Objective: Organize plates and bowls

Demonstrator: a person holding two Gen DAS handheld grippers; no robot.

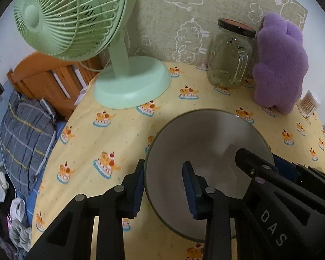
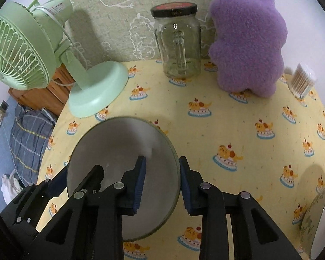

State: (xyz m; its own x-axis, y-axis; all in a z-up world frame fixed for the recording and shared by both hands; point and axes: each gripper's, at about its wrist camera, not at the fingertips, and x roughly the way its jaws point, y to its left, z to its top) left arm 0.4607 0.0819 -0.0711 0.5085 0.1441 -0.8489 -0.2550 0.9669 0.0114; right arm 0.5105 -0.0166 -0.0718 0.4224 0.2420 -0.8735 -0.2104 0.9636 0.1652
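Note:
A grey bowl (image 1: pixel 208 143) sits on the yellow cake-print tablecloth (image 1: pixel 119 134). My left gripper (image 1: pixel 165 186) is open and straddles the bowl's left rim, one blue pad outside and one inside. My right gripper (image 2: pixel 162 179) is open and straddles the bowl's (image 2: pixel 119 151) right rim, one pad inside and one outside. Each gripper shows in the other's view, the right one in the left wrist view (image 1: pixel 281 173) and the left one in the right wrist view (image 2: pixel 60 184). A second dish's patterned rim (image 2: pixel 314 212) shows at the far right edge.
A green desk fan (image 1: pixel 127 82) stands at the back left. A glass jar mug with a black lid (image 1: pixel 229 58) and a purple plush toy (image 1: pixel 279 65) stand at the back. A cotton swab box (image 2: pixel 302 80) is at the right. The table's left edge drops to a bed.

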